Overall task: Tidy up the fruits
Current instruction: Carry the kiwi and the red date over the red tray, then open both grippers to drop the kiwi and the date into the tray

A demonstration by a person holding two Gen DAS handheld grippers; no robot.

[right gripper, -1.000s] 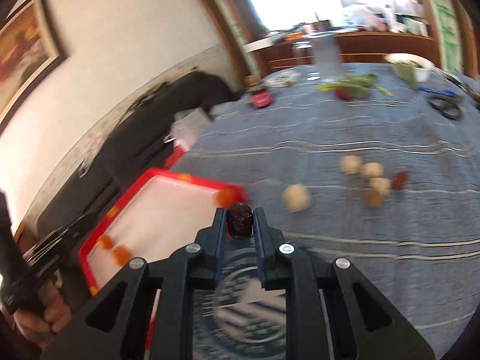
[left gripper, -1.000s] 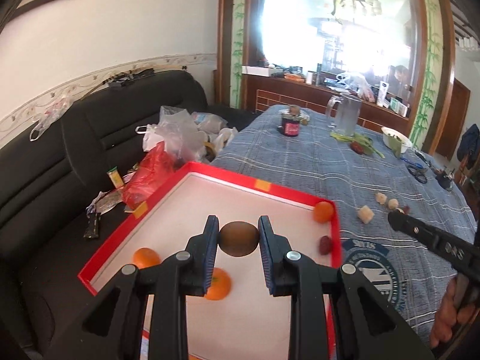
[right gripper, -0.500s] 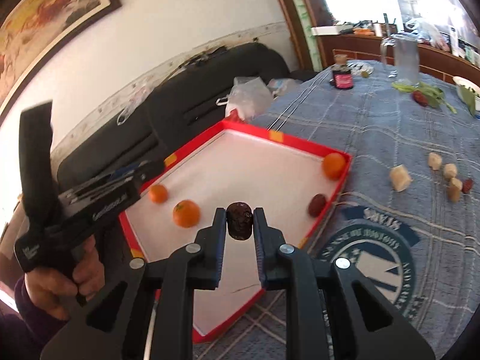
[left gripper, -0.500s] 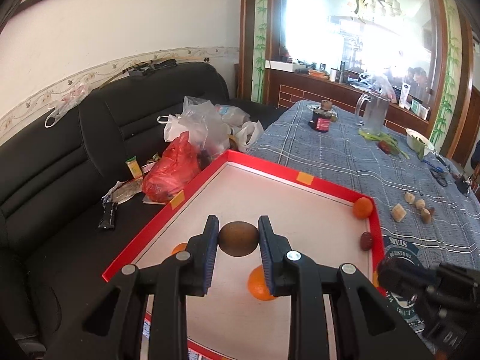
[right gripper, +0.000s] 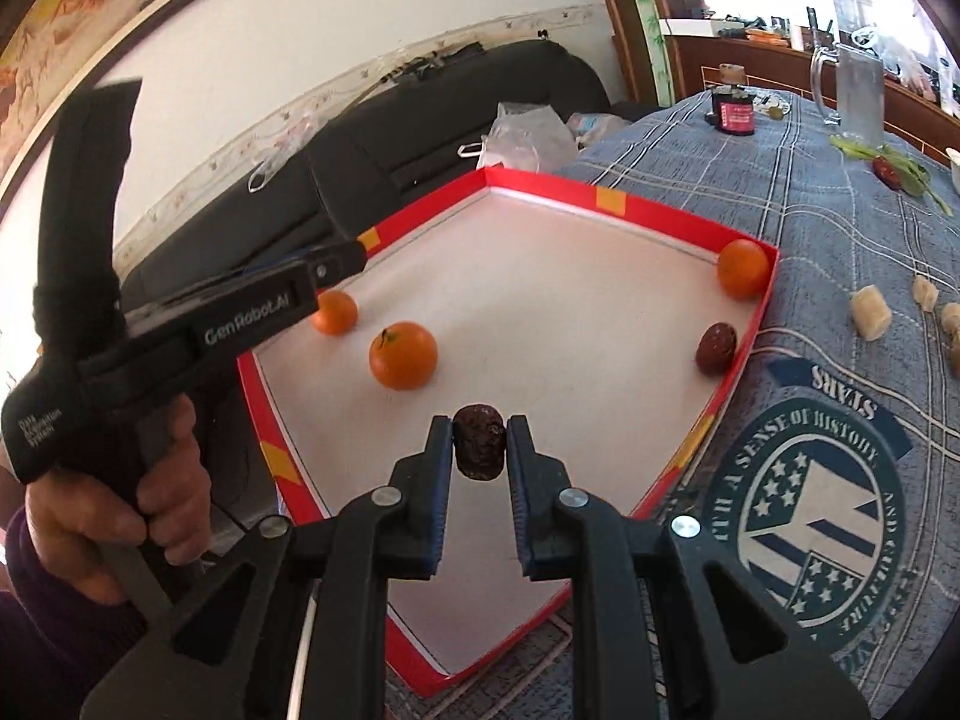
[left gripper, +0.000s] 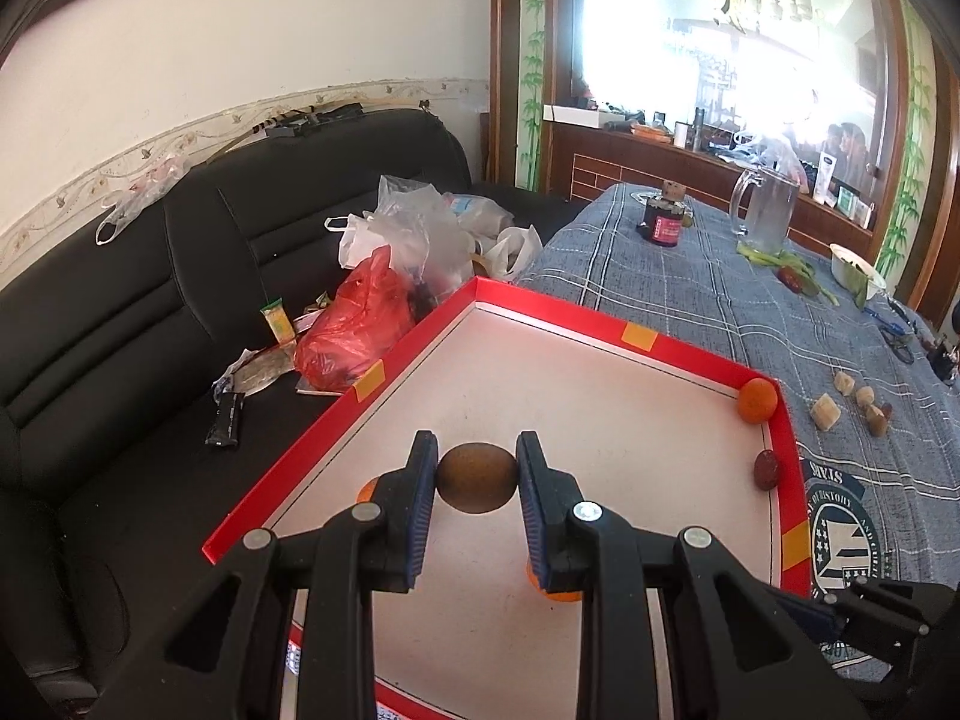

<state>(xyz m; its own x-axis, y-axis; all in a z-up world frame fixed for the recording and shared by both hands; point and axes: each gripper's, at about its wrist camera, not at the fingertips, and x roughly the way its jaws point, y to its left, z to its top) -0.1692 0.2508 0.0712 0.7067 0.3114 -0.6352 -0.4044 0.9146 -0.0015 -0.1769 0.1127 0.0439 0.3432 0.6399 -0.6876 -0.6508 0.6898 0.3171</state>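
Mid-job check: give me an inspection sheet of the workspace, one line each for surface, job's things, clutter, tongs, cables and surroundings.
Surface: table under a blue plaid cloth.
Job's things: red-rimmed tray holding three oranges, the largest in the open, and a dark red fruit near its right wall.
Clutter: pale chunks on the cloth, a dark jar, a glass pitcher, greens.
Tongs: left tongs shut on a brown kiwi; right tongs shut on a dark wrinkled fruit; both over the tray.
Cables: nothing seen.
Surroundings: black sofa with plastic bags, a framed picture, a wooden sideboard.
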